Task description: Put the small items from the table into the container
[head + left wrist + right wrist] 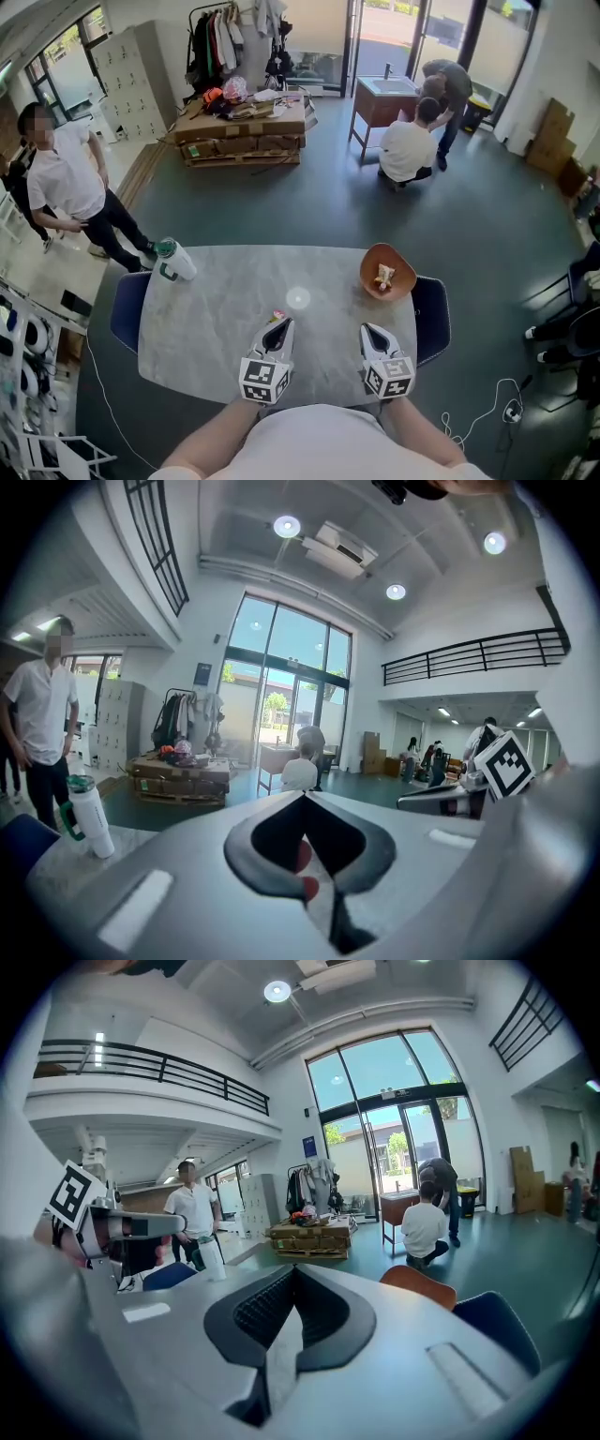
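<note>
Standing by the desk (pixel 216 314) here, so quick rundown of what I can actually make out. The person has both tools low over the near edge, side by side.

The left gripper (pixel 278 325) has its jaws clamped on a small red-and-white item (pixel 301 857). Most of it is buried between the jaws, with only a sliver of white and a couple of red spots poking through, so no clue what it really is. In the head view it's just a tiny pinkish speck at the tip.

The right gripper (pixel 368 330) has its jaws pressed together with nothing in them, you only get grey desk through the slit.

The container is an orange bowl (pixel 367 270) toward the far right of the desk, well apart from both grippers. One pale lumpy thing (pixel 383 275) sits in it already, too small to identify.

A white bottle (pixel 176 263) with a green lid stands at the far left corner. Two blue chairs (pixel 127 309) are tucked in at the sides, mostly hidden under the desk top. The person's forearms (pixel 217 439) are cut off at the bottom edge of the head view
</note>
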{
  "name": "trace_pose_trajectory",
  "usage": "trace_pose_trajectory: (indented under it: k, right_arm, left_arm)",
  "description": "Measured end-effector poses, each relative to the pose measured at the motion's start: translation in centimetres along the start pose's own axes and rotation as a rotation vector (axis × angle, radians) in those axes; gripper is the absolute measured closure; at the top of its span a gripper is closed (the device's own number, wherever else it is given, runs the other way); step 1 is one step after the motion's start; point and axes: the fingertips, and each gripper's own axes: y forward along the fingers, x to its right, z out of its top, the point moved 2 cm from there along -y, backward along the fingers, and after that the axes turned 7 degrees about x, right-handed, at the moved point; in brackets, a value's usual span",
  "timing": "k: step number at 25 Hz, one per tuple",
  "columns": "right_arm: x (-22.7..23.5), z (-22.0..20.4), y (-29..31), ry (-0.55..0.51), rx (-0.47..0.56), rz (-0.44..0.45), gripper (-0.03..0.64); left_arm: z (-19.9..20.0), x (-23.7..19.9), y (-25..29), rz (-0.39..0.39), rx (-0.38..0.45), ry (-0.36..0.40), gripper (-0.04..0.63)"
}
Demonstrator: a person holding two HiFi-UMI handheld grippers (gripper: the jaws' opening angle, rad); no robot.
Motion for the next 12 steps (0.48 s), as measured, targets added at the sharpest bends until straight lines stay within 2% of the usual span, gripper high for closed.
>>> trace_pose_trajectory:
  k: [3,5,12]
  right_arm:
    - [-0.4,0.5,0.7,-0.006,0.004,0.004,0.592]
    - [-0.9,0.9,1.1,-0.011,0.008,0.016,0.591]
    - [-2.4,1.1,2.0,0.004,0.002,0.054,0.591]
  left_arm:
    - [0.2,-0.7,-0.2,-0.028,0.026,-0.101,0.593]
    - [0.2,-1.3,-0.6,-0.027,0.039,-0.142,0.592]
    - [-0.2,-3.2,-1.8,0.045,0.026,-0.143,0.591]
